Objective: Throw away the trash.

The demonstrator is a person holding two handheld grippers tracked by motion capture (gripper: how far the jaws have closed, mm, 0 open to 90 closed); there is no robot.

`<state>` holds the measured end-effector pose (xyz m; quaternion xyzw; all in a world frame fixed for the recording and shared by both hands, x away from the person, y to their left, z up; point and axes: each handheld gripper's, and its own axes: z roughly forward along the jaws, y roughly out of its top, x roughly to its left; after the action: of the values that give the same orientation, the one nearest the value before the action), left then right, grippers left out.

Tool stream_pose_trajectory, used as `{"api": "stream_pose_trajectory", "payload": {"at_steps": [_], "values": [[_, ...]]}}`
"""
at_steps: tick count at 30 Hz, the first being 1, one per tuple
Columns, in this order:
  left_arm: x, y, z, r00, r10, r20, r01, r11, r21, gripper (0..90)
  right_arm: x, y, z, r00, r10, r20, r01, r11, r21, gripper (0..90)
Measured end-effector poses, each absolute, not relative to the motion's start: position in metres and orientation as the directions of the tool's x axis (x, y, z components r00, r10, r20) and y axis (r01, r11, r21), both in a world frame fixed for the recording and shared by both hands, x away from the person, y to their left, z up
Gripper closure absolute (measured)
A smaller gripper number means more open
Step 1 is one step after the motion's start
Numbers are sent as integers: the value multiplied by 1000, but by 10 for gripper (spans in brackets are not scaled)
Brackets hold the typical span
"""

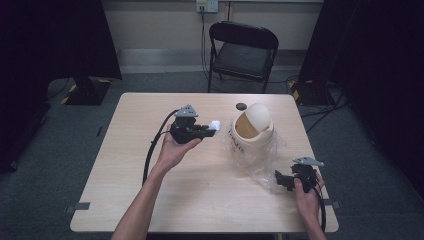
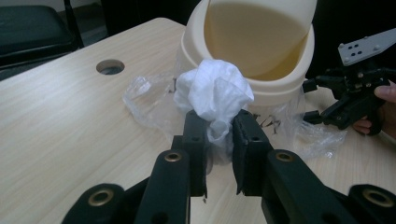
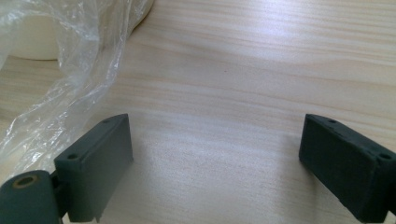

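Observation:
My left gripper (image 1: 212,128) is lifted above the table's middle and shut on a crumpled white tissue (image 1: 215,124), just left of a cream swing-lid bin (image 1: 254,129). In the left gripper view the tissue (image 2: 214,93) bulges above the gripper (image 2: 219,128), with the bin (image 2: 254,46) right behind it, its lid tilted inward. A clear plastic bag (image 1: 257,162) lies crumpled around the bin's base. My right gripper (image 1: 280,181) rests low near the table's right front corner, jaws wide apart. In the right gripper view the gripper (image 3: 215,156) has only bare wood between its jaws.
The wooden table (image 1: 130,170) has a round cable hole (image 1: 241,106) behind the bin. A black folding chair (image 1: 242,50) stands beyond the far edge. Dark curtains flank both sides. The plastic bag (image 3: 56,79) reaches close to my right gripper's left jaw.

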<state>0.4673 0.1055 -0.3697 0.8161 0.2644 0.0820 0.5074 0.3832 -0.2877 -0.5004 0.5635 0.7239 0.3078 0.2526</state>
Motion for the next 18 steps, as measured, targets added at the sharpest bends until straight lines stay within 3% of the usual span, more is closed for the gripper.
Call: {"api": "stream_pose_trajectory", "payload": {"at_steps": [18], "values": [[484,58,-360,881,448,-154,349,-393,851,773,384,-288,-500,-238,971,-18,660,176,730,86]]}}
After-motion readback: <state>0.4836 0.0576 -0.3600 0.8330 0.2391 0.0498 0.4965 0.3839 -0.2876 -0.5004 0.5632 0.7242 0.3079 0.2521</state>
